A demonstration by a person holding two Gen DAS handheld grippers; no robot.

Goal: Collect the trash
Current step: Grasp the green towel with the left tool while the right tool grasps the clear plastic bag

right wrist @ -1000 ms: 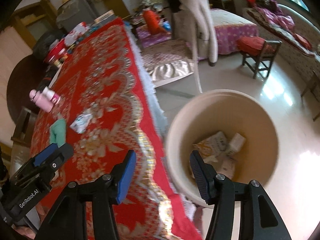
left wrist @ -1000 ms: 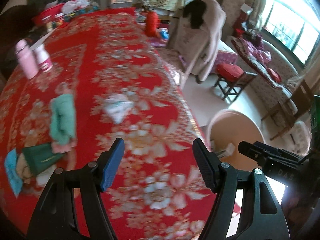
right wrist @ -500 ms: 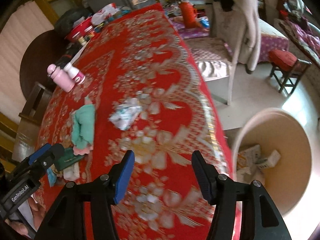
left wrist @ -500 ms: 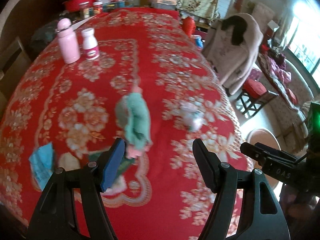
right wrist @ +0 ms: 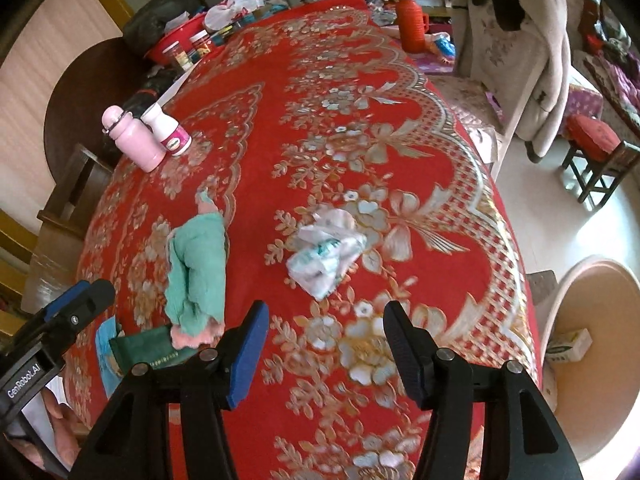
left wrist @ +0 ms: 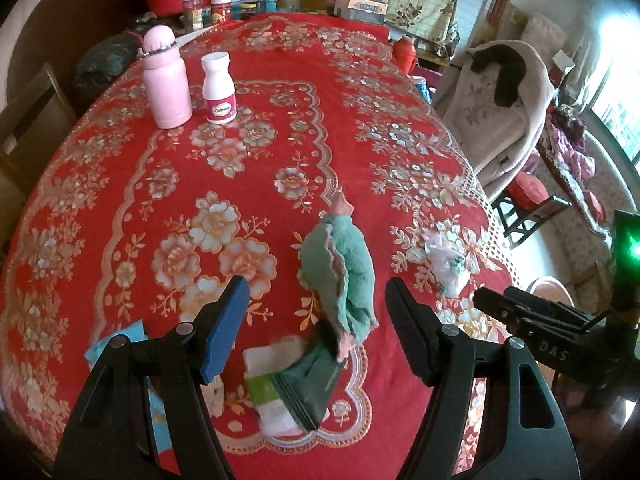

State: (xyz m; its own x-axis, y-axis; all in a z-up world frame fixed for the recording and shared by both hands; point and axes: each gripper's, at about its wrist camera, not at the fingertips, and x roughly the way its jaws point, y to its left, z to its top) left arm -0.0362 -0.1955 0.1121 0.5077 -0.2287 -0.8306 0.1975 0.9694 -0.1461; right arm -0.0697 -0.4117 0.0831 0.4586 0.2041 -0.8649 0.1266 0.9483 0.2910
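Both tools have swung away from the bin and back over the worktop since a second ago, so the bin [right wrist: 600, 344] now sits off at the right edge of the right view, down on the floor. The right tool [right wrist: 324, 344] is open with nothing in it, and the crumpled white wrapper [right wrist: 326, 254] lies just ahead of it on the red cloth [right wrist: 360, 100]. The left tool [left wrist: 316, 324] is open and empty too, over the green towel [left wrist: 340, 272] and a dark green packet [left wrist: 316, 380] with white paper under it. The trouble could be picking the wrong thing: the towel is probably not trash, but it lies on the packet, so the left tool might grab both. The wrapper is light and floppy, so a weak pinch could let it slip or only push it along. A low pinch could catch the cloth and tug it, and then the pink bottle [left wrist: 166, 80] and the white pill bottle [left wrist: 218, 88] far back could tip. A blue scrap [left wrist: 116, 344] by the near edge is partly hidden, maybe trash as well
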